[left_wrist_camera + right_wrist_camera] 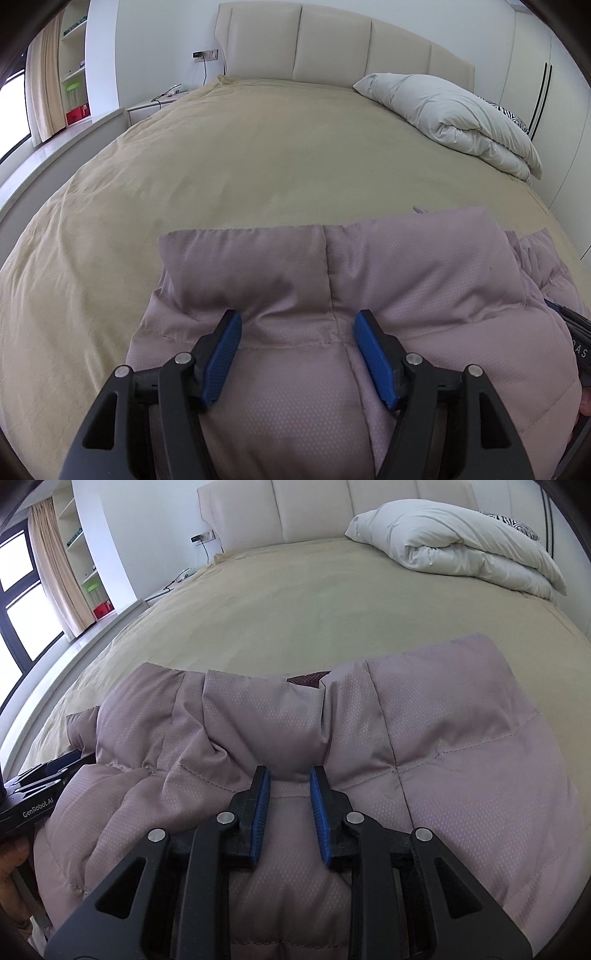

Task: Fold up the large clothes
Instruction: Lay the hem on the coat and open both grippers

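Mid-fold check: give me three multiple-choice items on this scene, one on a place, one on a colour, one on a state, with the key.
1. Where does the folded white duvet lie?
A. at the head of the bed, by the padded cream headboard
B. on the floor
C. on top of the jacket

2. What colour is the puffy quilted jacket?
A. navy
B. dusty mauve-pink
C. green

3. How does the left claw stand?
A. clamped flat with nothing between its pads
B. out of sight
C. wide apart, jacket fabric bulging between its blue pads

Key: 1 A, the duvet sits against the headboard on the beige bedspread; 2 B, both views show mauve-pink fabric; 3 C, the left wrist view shows a broad gap.
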Tool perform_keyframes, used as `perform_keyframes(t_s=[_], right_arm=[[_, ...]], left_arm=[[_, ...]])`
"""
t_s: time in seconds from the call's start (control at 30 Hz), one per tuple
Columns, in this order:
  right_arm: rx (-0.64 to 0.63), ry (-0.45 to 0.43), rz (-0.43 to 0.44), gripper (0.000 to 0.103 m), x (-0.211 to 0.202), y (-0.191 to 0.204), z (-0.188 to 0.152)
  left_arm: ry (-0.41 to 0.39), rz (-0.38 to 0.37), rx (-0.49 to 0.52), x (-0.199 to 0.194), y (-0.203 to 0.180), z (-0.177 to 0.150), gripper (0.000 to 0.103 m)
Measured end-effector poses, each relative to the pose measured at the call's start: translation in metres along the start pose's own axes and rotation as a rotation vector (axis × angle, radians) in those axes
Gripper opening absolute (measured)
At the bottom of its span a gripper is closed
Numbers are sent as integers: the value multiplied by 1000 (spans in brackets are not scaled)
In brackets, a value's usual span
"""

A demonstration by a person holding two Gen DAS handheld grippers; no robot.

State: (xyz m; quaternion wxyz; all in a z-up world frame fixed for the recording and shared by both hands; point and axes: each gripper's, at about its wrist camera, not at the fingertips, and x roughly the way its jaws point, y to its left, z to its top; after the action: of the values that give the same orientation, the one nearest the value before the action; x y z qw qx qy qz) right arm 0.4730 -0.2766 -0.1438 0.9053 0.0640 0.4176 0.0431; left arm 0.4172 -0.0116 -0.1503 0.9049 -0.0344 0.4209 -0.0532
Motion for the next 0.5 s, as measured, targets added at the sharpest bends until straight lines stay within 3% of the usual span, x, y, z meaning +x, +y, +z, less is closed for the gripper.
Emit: perform_keyframes(t_s=[0.23,0.37,0.43,0.5], right_arm=[[8,-18,-12,23,12,-4,1],[28,-42,21,24,-12,-4,-1],[60,-92,55,34,-30,-8,-6],[68,-129,42,77,-48,-8,-9]], left_arm=[[9,30,13,12,-3,2,69],[-1,27,14,9,-3,0,69],[-6,29,15,7,-4,-1,69],[-6,31,17,7,-5,0,69]])
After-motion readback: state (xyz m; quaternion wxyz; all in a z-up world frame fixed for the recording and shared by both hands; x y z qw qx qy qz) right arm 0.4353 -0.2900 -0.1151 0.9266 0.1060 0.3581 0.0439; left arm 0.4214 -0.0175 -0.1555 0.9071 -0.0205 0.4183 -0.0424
